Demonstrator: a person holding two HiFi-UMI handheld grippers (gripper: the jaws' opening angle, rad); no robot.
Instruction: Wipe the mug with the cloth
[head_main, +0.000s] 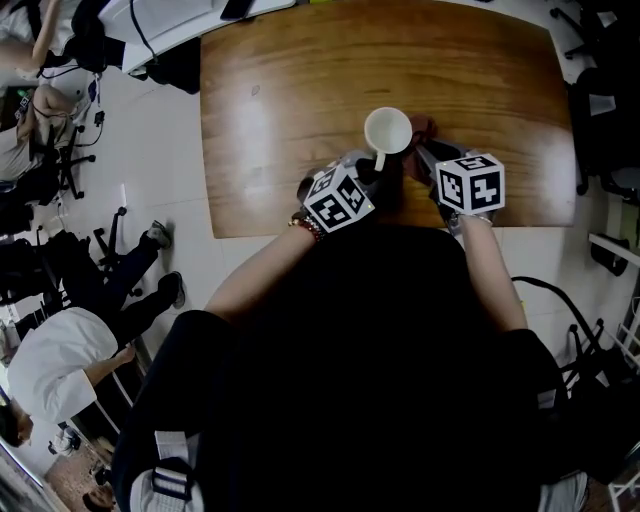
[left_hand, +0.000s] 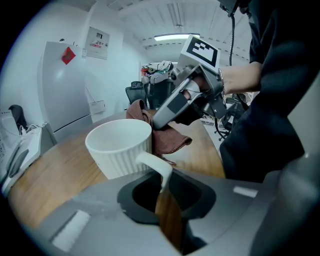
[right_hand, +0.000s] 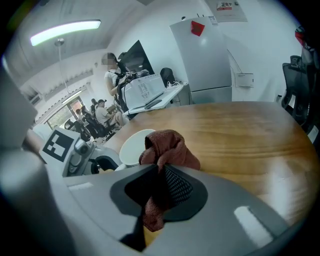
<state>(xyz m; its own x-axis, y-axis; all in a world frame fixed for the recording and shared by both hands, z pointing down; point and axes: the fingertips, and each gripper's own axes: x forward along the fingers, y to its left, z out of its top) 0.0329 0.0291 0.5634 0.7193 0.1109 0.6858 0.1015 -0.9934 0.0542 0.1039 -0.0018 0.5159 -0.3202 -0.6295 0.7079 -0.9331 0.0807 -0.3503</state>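
A white ribbed mug (head_main: 388, 130) stands upright on the wooden table (head_main: 290, 90), its handle pointing toward me. My left gripper (head_main: 371, 173) sits at that handle; in the left gripper view the handle (left_hand: 155, 165) runs down into the narrow gap between the jaws of the left gripper (left_hand: 167, 194), which are shut on it. My right gripper (head_main: 424, 160) is shut on a reddish-brown cloth (right_hand: 167, 150) that bunches above its jaws. The cloth (left_hand: 162, 136) touches the mug's (left_hand: 119, 145) far right side. In the right gripper view the mug (right_hand: 131, 148) shows just behind the cloth.
The table's near edge (head_main: 330, 230) lies right under both grippers. Office chairs (head_main: 600, 110) stand to the right. People sit on the floor at the left (head_main: 70, 350). A white cabinet (right_hand: 210, 55) and a desk with equipment (right_hand: 150, 92) stand beyond the table.
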